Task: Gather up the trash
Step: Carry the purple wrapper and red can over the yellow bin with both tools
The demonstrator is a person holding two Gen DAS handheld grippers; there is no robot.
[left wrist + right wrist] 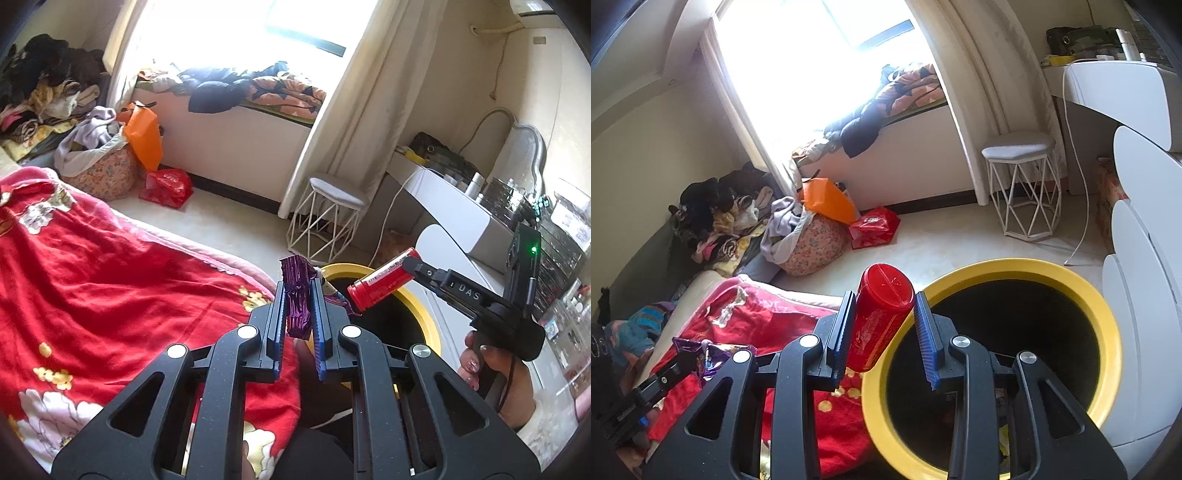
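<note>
A bedroom scene, seen from two handheld claws. The left gripper (299,299) is clamped on a crumpled purple wrapper (296,301), which sticks up between its blue pads above the edge of a bed with a red flowered blanket (110,280). The right gripper (884,325) is clamped on a red can (877,317), its two fingers pressing the can's sides, the can tilted with its flat end pointing away from the claw. Just beside the bed stands a round bin (1108,332) with a yellow rim and a dark inside — the can hangs near its left rim, partly over the blanket rather than squarely over the opening.

The step in hand looks like dropping both pieces into the bin. To do it well, each claw should likely move until its load sits over the dark middle, well inside the rim, before the fingers part — the light wrapper may cling to a pad or drift, so release it low.
</note>
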